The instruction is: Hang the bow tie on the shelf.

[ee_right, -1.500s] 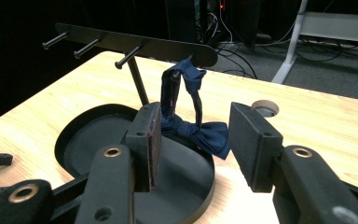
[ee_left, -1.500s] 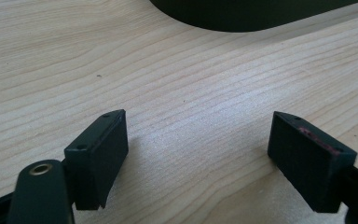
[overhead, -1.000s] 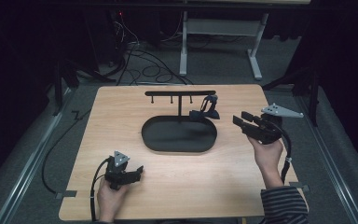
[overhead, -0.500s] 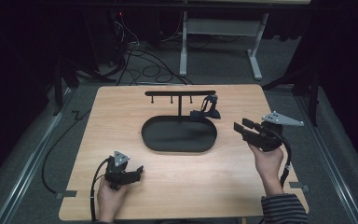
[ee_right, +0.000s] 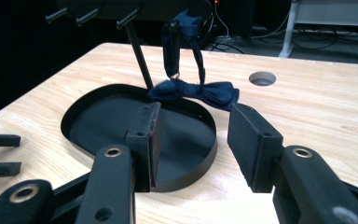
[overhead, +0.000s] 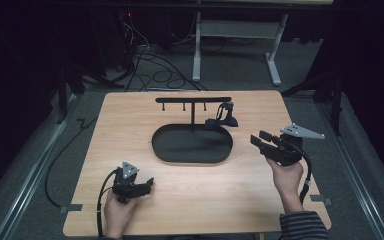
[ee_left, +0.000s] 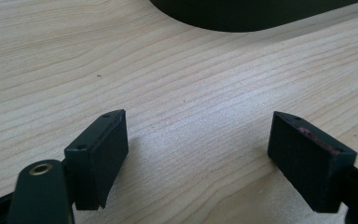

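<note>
Now my right gripper (overhead: 263,141) has its jaws open and holds nothing. It points at the dark blue bow tie (ee_right: 193,91), which hangs by its strap from the black stand (overhead: 194,100), with its bow touching the rim of the oval tray (overhead: 190,157). My left gripper (overhead: 141,186) waits open and empty near me. I think the grabbing is not yet begun.

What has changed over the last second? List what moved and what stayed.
The right gripper has drawn back from beside the bow tie, coming toward the person and lower over the table, jaws open and empty. Nothing was taken hold of or let go. The left gripper stayed put, open, near the front edge. The bow tie still hangs from the stand at the black tray.
</note>
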Motion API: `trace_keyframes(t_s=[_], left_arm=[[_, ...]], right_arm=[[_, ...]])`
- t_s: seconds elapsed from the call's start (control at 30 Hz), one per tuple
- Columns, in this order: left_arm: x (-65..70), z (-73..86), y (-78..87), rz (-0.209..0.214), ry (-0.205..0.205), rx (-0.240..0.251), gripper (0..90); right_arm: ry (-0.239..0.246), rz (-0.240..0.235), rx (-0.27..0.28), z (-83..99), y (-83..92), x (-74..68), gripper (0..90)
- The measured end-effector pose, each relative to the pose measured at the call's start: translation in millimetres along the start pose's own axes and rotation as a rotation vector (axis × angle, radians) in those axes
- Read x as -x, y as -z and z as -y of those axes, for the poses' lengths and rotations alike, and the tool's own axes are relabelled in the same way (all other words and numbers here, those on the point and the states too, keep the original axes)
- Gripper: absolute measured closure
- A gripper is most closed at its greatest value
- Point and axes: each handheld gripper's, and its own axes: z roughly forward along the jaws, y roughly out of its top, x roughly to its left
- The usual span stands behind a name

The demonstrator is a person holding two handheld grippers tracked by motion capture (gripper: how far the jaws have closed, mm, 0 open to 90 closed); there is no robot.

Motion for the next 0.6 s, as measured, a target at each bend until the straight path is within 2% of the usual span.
trace_keyframes(t_s=[0.6], left_arm=[[0.1, 0.0, 0.0, 0.0, 0.0, 0.0, 20.4]], right_arm=[[-0.018, -0.013, -0.016, 13.6, -4.6, -0.8, 56.3]])
